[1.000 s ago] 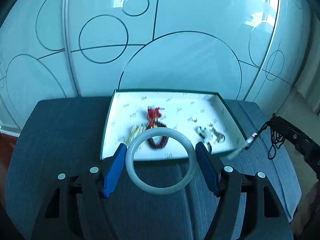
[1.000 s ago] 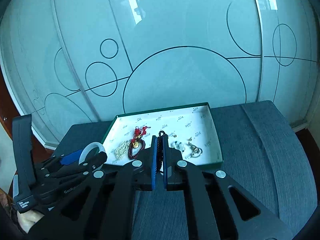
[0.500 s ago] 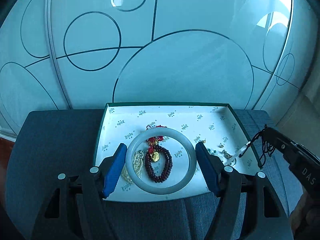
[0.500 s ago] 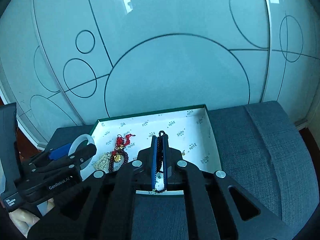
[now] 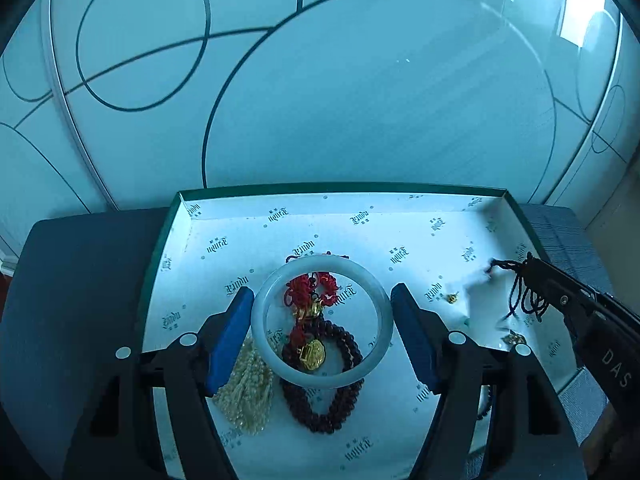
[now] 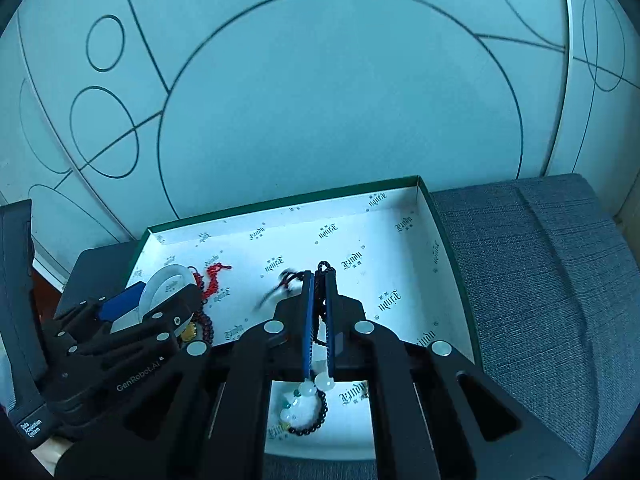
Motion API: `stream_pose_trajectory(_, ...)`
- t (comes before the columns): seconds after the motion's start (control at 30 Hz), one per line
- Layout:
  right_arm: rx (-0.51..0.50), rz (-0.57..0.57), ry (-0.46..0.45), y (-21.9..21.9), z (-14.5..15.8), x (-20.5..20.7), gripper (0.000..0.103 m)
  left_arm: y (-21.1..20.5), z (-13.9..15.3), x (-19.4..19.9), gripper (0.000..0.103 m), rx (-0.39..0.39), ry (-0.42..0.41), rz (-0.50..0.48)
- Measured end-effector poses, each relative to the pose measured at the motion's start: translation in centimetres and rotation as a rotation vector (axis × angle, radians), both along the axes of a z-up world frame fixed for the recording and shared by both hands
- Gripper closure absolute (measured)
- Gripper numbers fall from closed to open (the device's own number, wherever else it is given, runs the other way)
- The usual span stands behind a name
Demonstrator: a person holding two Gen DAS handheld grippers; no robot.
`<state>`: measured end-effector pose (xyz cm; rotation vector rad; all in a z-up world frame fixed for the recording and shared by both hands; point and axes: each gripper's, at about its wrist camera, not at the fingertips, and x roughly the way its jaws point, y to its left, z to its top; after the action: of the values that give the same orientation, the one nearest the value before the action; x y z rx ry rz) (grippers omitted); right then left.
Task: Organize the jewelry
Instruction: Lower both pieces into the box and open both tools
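My left gripper (image 5: 322, 312) is shut on a pale jade bangle (image 5: 264, 312), held level over the white-lined green box (image 5: 400, 208). Under the bangle lie a dark red bead bracelet with a gold pendant and red knot (image 5: 320, 400) and a cream bead strand (image 5: 246, 396). My right gripper (image 6: 319, 280) is shut on a black cord necklace (image 6: 320, 308); its white, green and black beads (image 6: 304, 404) hang down over the box floor. It also shows in the left wrist view (image 5: 528, 276), over the box's right part.
The box (image 6: 444, 236) sits on a grey fabric seat (image 6: 540, 264) against a pale wall with circle lines (image 6: 340, 100). Small gold pieces (image 5: 452, 298) lie on the box floor at the right. The left gripper shows in the right wrist view (image 6: 160, 300).
Both grippers have moved forward over the box, each still holding its piece. The bangle now hangs above the red bead bracelet, and the necklace beads dangle lower over the box floor.
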<state>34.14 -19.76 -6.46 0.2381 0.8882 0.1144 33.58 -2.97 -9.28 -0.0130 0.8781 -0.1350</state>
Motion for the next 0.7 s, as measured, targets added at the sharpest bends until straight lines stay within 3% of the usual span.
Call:
stream_pose_trajectory(0.23, -0.004, -0.021, 0.019, -0.5, -1.7, 0.9, 0.096, 0.2, -1.8, 0.5, 0.033, -0.001, 0.032, 0.012)
stream_pose_trajectory(0.3, -0.002, -0.025, 0.015, -0.6, -1.8, 0.8, 0.082, 0.2, -2.1, 0.5, 0.033, 0.006, 0.036, 0.013)
stream_pose_trajectory(0.4, -0.003, -0.027, 0.005, -0.6, -1.6, 0.7, 0.077, 0.2, -1.8, 0.4, 0.026, 0.006, 0.009, 0.018)
stream_pose_trajectory(0.7, 0.001, -0.024, -0.014, -0.8, -0.3, -0.7, 0.07, -0.1, 0.1, -0.9, 0.024, 0.003, -0.035, 0.017)
